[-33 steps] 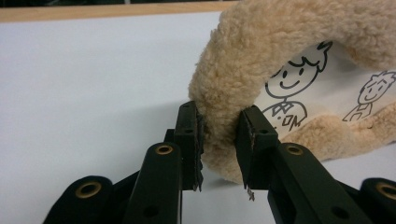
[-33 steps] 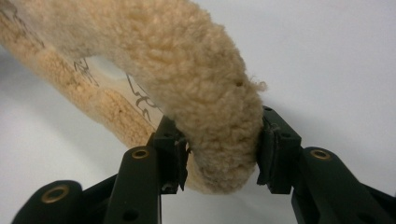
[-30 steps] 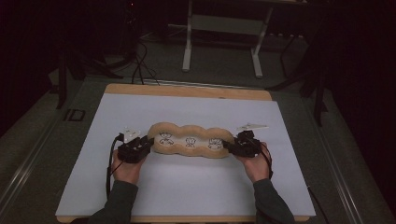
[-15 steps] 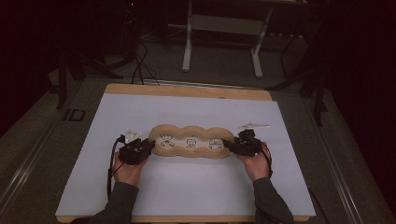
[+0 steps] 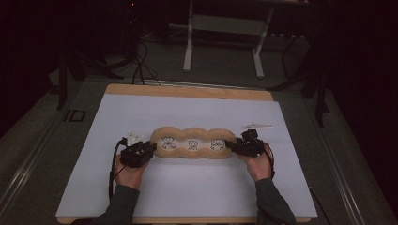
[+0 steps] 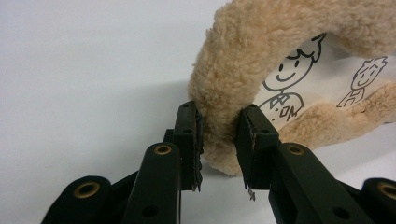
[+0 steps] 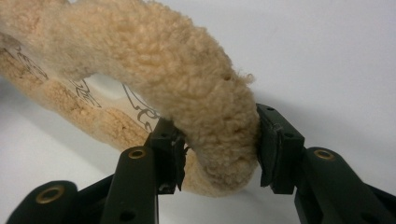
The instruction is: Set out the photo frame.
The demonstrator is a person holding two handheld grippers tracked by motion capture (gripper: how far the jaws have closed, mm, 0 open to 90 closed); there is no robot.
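A long tan fleece cushion (image 5: 191, 143) lies across the middle of the white desk (image 5: 187, 187), its length running left to right. It is made of three joined rounded sections with a thick fuzzy rim, and each section has a pale inner panel printed with a small line-drawn cartoon figure (image 6: 281, 84).

The left gripper (image 5: 141, 152) sits at the cushion's left end, held by the person's left hand (image 5: 130, 171) coming in from the near edge of the desk. In the left gripper view its two black fingers (image 6: 189, 140) straddle the fuzzy rim (image 6: 224, 93) at that end: the pads press against the fleece on both sides, so the fingers are closed on the cushion's rim, which bulges slightly above them.

The right gripper (image 5: 241, 145) is at the cushion's right end, held by the right hand (image 5: 257, 164). In the right gripper view its fingers (image 7: 275, 149) stand on either side of the thick rim (image 7: 205, 102), both pads touching the fleece, so this gripper also grips the cushion, with a wider span than the left one.

The cushion rests on the desk between the two grippers. A dark cable (image 5: 112, 164) trails from the left gripper along the sleeve toward the near edge
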